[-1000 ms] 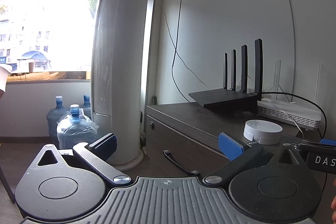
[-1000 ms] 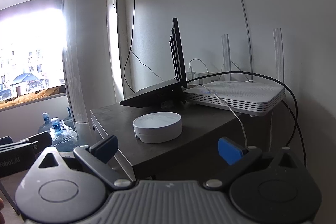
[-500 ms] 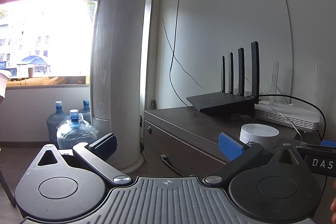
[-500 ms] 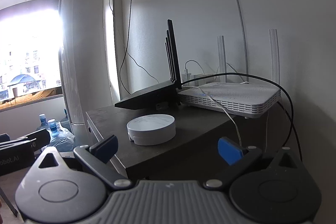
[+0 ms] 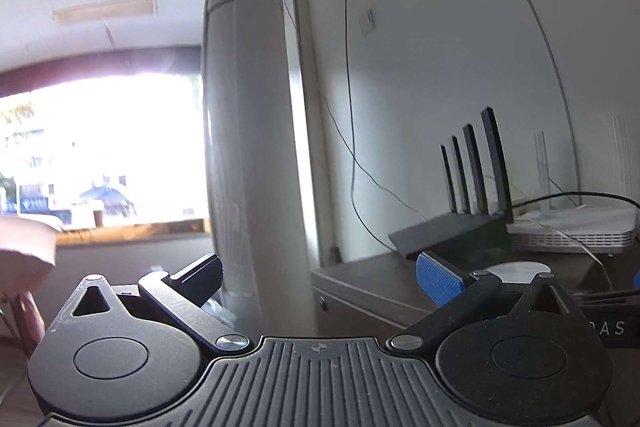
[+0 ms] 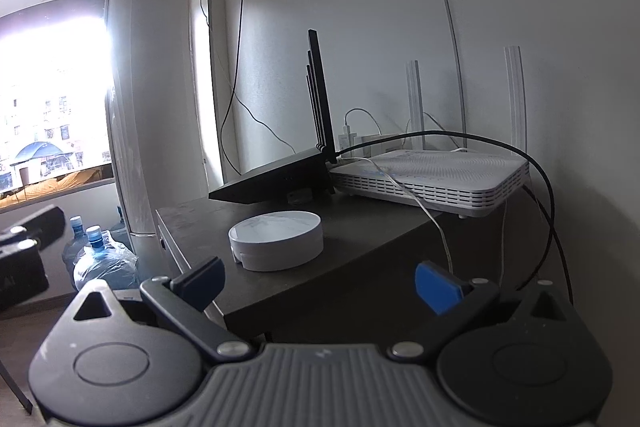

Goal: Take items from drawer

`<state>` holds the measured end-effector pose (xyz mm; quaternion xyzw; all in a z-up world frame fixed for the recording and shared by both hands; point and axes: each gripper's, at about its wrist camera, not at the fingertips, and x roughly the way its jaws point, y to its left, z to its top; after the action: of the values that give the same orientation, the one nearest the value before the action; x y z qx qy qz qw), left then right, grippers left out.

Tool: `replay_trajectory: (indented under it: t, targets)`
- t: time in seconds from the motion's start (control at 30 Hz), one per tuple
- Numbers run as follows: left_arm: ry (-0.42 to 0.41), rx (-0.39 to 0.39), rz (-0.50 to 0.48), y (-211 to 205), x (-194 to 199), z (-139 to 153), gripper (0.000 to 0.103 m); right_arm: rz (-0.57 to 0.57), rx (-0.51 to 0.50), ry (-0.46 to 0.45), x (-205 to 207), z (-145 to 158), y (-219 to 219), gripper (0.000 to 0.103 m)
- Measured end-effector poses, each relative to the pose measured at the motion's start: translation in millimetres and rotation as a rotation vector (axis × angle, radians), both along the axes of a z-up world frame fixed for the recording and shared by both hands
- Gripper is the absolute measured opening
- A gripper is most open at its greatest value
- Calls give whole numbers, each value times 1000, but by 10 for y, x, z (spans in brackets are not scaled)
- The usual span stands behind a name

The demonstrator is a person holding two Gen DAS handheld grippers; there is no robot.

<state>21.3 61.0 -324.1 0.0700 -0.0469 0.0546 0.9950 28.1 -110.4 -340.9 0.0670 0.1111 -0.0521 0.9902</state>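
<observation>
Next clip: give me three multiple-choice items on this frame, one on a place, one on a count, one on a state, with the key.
1. Where does the round white puck sit?
A. on the cabinet top, in front of the black router
B. on the floor
C. atop the white router

2. How many antennas rise from the black router?
A. two
B. four
C. six

3. How are the right tongs?
A. shut on the puck
B. shut on a cable
C. open, holding nothing

Key: 1 A, it rests on the dark cabinet surface; 2 B, four black blades show in the left wrist view; 3 C, the fingers stand apart with nothing between them.
</observation>
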Motion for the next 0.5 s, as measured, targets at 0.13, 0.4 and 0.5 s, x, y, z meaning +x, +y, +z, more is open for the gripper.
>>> replay_trajectory:
  t: [0.13, 0.4, 0.5]
  targets:
    - [-229, 98, 138, -137, -195, -16, 103, -24, 1, 6, 15, -18, -46, 103]
    - [-558, 243, 242, -322, -488, -91, 103, -26, 3, 13, 13, -42, -51, 103]
    - [-662, 274, 253, -383, -587, -109, 103, -25, 2, 13, 12, -43, -49, 103]
